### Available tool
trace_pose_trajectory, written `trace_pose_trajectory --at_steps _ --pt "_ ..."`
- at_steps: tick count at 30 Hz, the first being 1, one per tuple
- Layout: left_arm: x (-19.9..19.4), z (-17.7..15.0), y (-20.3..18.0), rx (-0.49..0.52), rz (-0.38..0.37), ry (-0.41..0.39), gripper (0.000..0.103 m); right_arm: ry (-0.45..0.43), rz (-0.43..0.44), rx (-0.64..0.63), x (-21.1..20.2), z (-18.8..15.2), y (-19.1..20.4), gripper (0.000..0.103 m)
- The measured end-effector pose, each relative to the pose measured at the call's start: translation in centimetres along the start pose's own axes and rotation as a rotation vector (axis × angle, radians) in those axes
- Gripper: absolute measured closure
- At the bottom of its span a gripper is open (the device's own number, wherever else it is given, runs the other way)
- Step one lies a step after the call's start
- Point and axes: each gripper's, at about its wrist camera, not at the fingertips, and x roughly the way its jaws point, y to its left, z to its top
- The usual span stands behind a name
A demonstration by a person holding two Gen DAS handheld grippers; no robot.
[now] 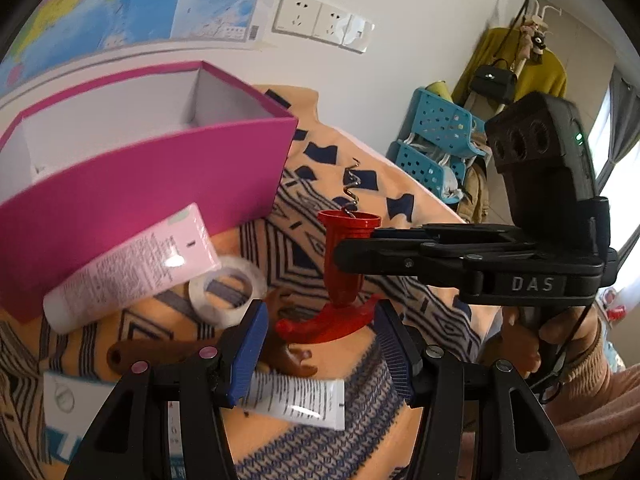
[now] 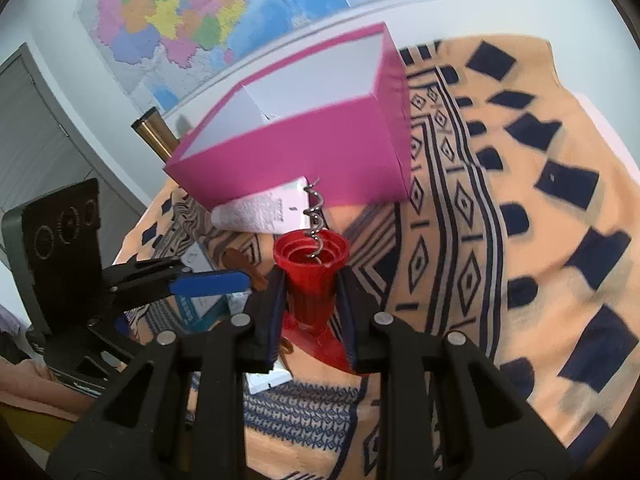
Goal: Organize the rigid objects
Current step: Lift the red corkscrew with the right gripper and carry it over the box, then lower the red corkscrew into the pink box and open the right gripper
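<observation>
A red corkscrew [image 1: 344, 268] with a metal spiral stands up off the patterned cloth, held by my right gripper [image 2: 312, 300], which is shut on its red body [image 2: 310, 280]. In the left wrist view the right gripper [image 1: 352, 256] comes in from the right. My left gripper [image 1: 320, 340] is open, its blue pads on either side of the corkscrew's red handle, empty. An open pink box [image 1: 152, 184] with a white inside stands behind; it also shows in the right wrist view [image 2: 304, 152].
A pink-white tube [image 1: 132, 268] leans on the box. A tape roll [image 1: 226, 288], a brown wooden piece [image 1: 160, 354], another white tube [image 1: 296, 398] and a white-teal carton [image 1: 68, 404] lie on the orange patterned cloth [image 2: 520, 220]. A blue shelf [image 1: 436, 144] stands beyond the bed.
</observation>
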Motion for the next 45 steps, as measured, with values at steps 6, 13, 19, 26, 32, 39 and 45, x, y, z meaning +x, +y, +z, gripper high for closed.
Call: trace_pose_trajectory --at_steps 6,13,19,26,32,39,45 --pt "-0.4 1.3 -0.3 0.022 0.021 -0.030 0.047 -0.036 0.010 -0.058 -0.7 1.6 1.3 0.076" --pt "-1.9 3.1 -0.7 0.071 0.054 -0.094 0.052 -0.079 0.030 -0.119 -1.4 3.8 2.8 0.076" --pt "-2.3 4.9 -1.1 0.096 0.092 -0.117 0.063 -0.118 0.035 -0.172 -1.8 6.0 4.2 0.076" --pt "-3.2 6.8 -0.7 0.104 0.125 -0.155 0.067 -0.152 0.042 -0.235 -2.0 8.7 5.7 0.076" --pt "-3.4 9.5 0.9 0.088 0.146 -0.175 0.068 -0.169 0.061 -0.263 -1.6 11.6 6.1 0.076" --pt "-2.3 12.5 3.7 0.021 0.160 -0.161 0.072 -0.159 0.066 -0.253 0.4 15.1 5.3 0.076" --pt "0.0 13.7 5.4 -0.012 0.185 -0.119 0.072 -0.108 0.056 -0.218 3.2 17.0 3.4 0.076"
